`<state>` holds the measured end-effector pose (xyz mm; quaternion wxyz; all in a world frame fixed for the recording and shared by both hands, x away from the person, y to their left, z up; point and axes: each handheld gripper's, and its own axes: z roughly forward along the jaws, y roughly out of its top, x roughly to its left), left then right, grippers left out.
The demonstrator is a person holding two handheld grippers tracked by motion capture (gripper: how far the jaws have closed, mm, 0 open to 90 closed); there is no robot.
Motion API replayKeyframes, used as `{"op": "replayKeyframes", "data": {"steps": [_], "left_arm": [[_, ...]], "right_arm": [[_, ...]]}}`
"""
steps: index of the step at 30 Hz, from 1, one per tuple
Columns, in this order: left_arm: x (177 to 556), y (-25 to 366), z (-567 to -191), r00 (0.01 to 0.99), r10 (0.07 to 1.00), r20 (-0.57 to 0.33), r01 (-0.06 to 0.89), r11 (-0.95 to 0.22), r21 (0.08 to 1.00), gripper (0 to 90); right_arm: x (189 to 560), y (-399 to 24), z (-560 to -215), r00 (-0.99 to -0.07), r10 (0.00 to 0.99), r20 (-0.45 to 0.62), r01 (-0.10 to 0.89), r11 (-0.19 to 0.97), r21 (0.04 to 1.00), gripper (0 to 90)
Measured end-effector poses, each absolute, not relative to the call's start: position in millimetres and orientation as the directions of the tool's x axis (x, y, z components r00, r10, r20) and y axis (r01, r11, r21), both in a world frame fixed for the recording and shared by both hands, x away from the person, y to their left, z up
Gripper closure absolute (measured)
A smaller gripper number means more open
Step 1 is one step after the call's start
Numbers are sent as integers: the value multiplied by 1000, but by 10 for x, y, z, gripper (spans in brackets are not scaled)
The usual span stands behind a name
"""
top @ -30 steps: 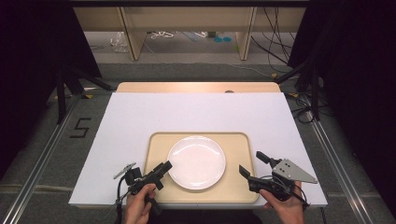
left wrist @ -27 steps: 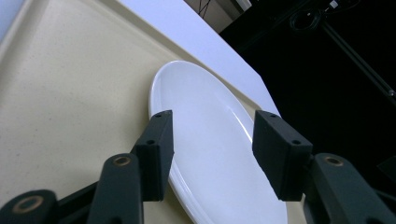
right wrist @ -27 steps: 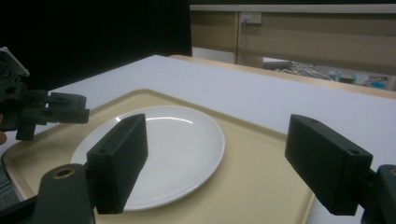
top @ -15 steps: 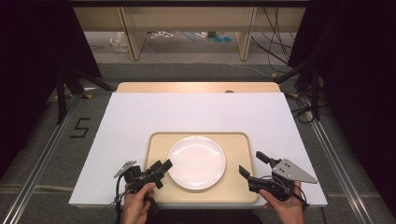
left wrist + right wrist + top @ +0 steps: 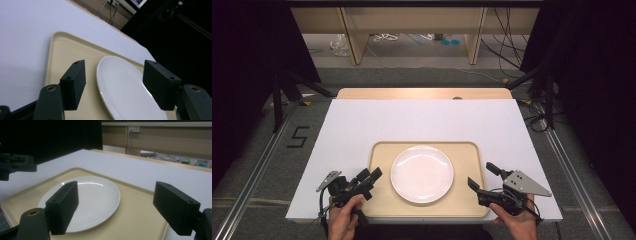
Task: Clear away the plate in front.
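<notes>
In the left gripper view, the white plate [image 5: 125,87] is cut off by the lower edge between the jaws, and the tray [image 5: 65,50] beneath it is partly covered. In the right gripper view, the plate's near rim is hidden behind the left-hand jaw. Small items beyond the worktop [image 5: 422,120] are too small to be identified.

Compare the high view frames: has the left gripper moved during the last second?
Yes, slightly. The left gripper has edged forward and toward the white plate, judged against the tray's left rim, which it now overlaps more.
</notes>
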<state>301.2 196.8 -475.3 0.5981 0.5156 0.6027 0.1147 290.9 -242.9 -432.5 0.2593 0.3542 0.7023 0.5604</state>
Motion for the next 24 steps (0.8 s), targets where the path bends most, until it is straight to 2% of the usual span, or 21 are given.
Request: {"op": "replayKeyframes", "data": {"steps": [4,9,12,18,22,24], "left_arm": [[2986,2076,-4748,223,770,-598,466,455,759,332],[2962,2134,-4719,244,777,-581,456,437,775,322],[2958,2137,-4709,260,808,-529,442,387,809,316],[2964,2106,-4691,301,814,-497,435,346,831,301],[2959,2116,-4692,298,855,-425,404,290,868,287],[2958,2123,-4681,292,861,-417,388,292,874,285]], "right_arm": [[2908,-2428,-4324,-615,788,34,209,121,970,211],[2911,-2429,-4326,-611,791,32,210,123,970,203],[2915,-2428,-4331,-608,793,34,208,118,971,197],[2918,-2434,-4332,-611,791,37,213,119,970,182],[2914,-2440,-4329,-604,796,34,215,122,969,173],[2915,-2442,-4328,-602,798,35,215,120,969,170]]}}
